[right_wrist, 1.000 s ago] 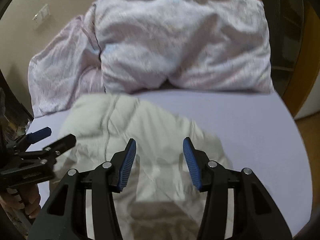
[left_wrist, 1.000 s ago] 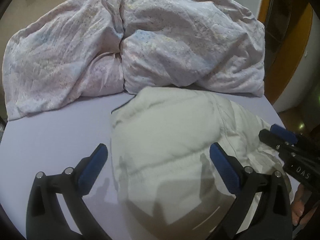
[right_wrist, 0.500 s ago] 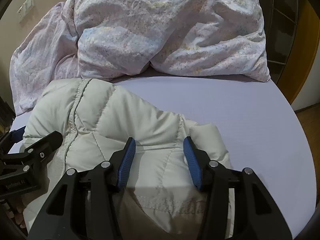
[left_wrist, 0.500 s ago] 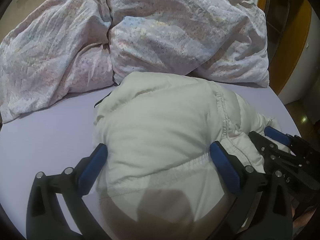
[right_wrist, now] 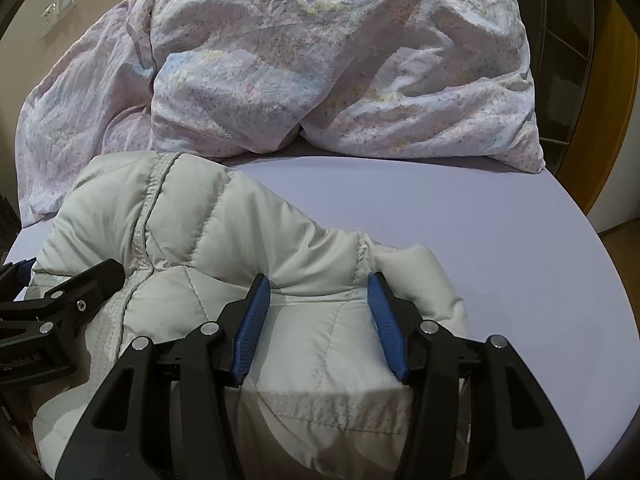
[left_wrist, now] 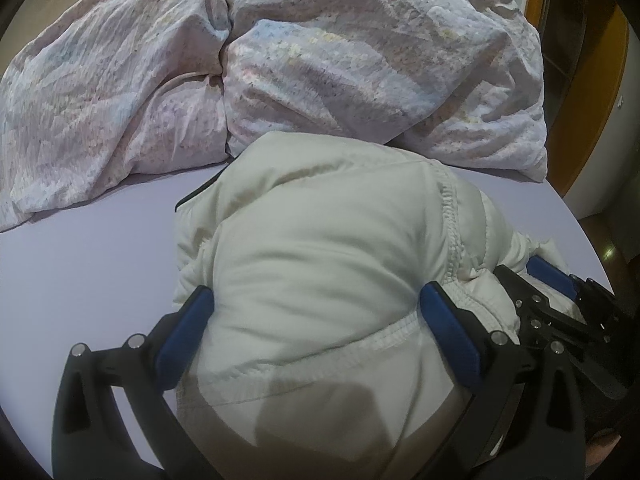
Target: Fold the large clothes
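Observation:
A white padded jacket (left_wrist: 320, 220) lies bunched on the lavender bed sheet (left_wrist: 80, 260). My left gripper (left_wrist: 316, 290) is spread wide and low over its near hem, a blue pad at each side of the bulge and not squeezing it. In the right wrist view, the jacket (right_wrist: 200, 220) fills the lower left. My right gripper (right_wrist: 318, 279) stands partly open over a quilted panel near the hem, with fabric between the pads but not pinched. Each gripper shows at the edge of the other's view: the right gripper (left_wrist: 528, 276) and the left gripper (right_wrist: 60, 272).
A crumpled floral duvet (left_wrist: 360, 60) is heaped across the far side of the bed (right_wrist: 480, 220), just behind the jacket. A wooden door frame (left_wrist: 580, 100) stands past the bed's right edge. A wall switch (right_wrist: 60, 8) is at the far left.
Both grippers have come down onto the jacket, which now fills more of each view. Their jaw widths look the same as before.

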### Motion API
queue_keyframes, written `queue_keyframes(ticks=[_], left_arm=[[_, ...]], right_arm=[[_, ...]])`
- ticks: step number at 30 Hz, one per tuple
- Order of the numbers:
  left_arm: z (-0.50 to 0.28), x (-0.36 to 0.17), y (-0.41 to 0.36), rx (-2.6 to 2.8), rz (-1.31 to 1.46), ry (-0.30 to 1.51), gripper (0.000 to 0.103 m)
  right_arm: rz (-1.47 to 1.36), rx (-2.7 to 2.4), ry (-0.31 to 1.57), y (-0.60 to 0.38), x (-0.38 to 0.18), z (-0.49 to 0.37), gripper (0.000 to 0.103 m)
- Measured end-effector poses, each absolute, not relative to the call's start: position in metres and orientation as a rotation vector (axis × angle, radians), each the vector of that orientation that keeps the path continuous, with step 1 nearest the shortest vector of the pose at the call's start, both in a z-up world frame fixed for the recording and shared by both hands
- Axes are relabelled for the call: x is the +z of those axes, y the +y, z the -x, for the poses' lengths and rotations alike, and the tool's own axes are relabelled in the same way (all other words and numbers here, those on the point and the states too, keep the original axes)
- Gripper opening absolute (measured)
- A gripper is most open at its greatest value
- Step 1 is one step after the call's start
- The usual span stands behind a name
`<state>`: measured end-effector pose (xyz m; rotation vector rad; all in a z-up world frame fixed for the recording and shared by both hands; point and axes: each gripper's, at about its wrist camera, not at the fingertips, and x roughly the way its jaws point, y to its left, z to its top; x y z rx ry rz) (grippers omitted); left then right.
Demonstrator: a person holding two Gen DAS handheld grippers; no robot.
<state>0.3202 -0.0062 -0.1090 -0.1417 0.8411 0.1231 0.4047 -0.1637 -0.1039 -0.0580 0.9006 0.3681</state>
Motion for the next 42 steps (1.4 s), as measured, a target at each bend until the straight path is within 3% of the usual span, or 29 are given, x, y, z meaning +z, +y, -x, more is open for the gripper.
queue_keyframes(ticks=[42], left_arm=[[-0.3216,-0.1146,-0.0057,0.143,0.127,0.810,0.101]], right_arm=[[0.065,0.368,0.879,-0.1617,-0.1068,-0.4119,0.054]])
